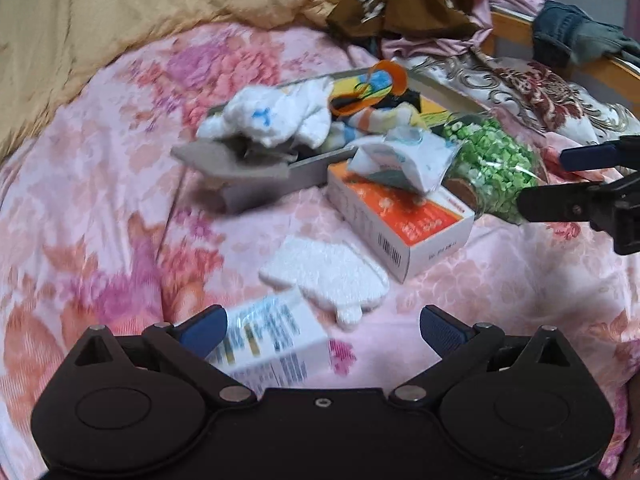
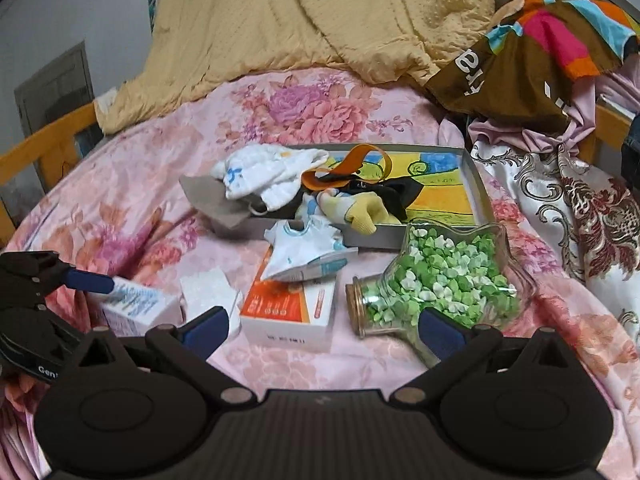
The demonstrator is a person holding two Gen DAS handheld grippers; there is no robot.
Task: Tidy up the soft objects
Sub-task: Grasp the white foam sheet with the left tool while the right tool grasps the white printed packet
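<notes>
A grey tray lies on the pink floral bedspread. It holds a white knitted cloth, an orange ribbon and a yellow sock. In front of it a crumpled white packet rests on an orange-and-white box. A white foam piece lies nearer. My left gripper is open, with a small white printed box against its left finger. My right gripper is open and holds nothing, just short of a tipped glass jar of green paper stars.
A yellow quilt is heaped at the back of the bed. A brown multicoloured cloth and a patterned satin cover lie at the right. Wooden bed rails edge both sides.
</notes>
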